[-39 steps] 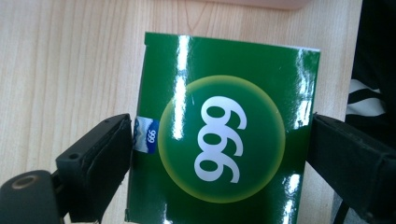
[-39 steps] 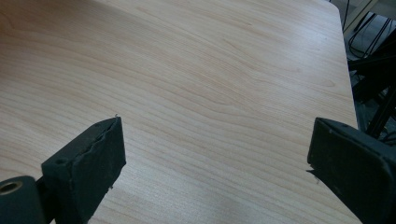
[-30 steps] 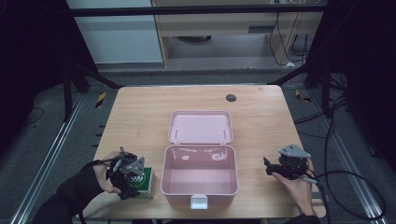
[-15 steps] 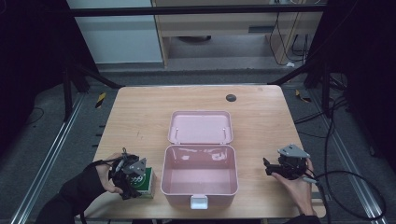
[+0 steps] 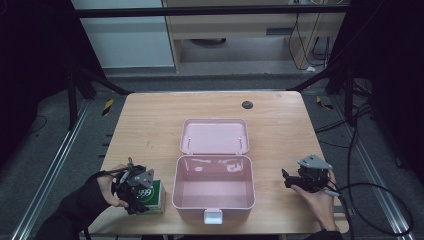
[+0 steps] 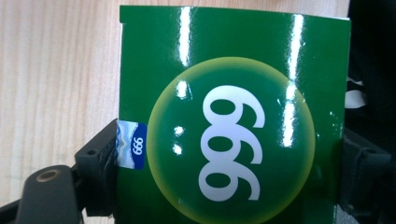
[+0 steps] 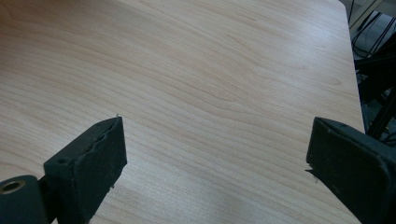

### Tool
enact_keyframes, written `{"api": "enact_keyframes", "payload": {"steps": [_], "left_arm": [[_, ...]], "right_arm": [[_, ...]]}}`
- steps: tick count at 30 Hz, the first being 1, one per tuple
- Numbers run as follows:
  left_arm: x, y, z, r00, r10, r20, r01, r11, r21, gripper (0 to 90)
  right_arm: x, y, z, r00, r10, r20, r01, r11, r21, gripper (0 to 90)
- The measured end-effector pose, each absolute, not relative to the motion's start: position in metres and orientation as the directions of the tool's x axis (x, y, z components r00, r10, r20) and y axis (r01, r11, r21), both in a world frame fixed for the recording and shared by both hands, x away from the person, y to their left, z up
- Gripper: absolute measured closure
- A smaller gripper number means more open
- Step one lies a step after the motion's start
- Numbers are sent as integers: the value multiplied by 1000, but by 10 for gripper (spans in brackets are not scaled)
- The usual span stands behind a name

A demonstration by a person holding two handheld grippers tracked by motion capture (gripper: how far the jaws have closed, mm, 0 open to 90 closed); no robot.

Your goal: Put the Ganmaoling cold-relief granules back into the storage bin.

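Observation:
A glossy green carton (image 6: 233,126) printed with white "999" in a yellow-green circle stands at the table's front left (image 5: 154,196). My left gripper (image 5: 142,195) has its black jaws pressed against the carton's two sides, shut on it (image 6: 229,163). An open pink plastic case (image 5: 213,202) sits in the middle, its inside bare and its lid (image 5: 215,136) laid back flat. My right gripper (image 5: 289,179) hovers low, right of the case, jaws wide open over bare wood (image 7: 219,158).
A small dark round hole (image 5: 247,104) marks the wooden table (image 5: 150,125) at the far right. The case has a white latch (image 5: 213,216) on its front wall. A black cable (image 5: 380,200) trails from the right gripper off the table's right edge.

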State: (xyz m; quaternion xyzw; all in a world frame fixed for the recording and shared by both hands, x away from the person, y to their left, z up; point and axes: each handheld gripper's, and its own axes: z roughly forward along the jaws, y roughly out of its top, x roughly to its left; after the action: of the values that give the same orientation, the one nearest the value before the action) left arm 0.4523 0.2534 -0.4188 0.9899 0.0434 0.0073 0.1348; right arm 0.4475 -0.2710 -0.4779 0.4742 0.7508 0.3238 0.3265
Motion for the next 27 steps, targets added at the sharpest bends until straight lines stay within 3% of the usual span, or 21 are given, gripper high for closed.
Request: {"api": "enact_keyframes", "payload": {"steps": [11,27], "left_arm": [[454,256,-388,990,139,19,127,-945,302,145],[455,257,-343,987,145,72,114,-938,329,146]], "right_arm": [[448,-271,-479,-340,922,-187,502,346,793,53],[447,-271,-480,-340,922,-187,500,346,794,53]]}}
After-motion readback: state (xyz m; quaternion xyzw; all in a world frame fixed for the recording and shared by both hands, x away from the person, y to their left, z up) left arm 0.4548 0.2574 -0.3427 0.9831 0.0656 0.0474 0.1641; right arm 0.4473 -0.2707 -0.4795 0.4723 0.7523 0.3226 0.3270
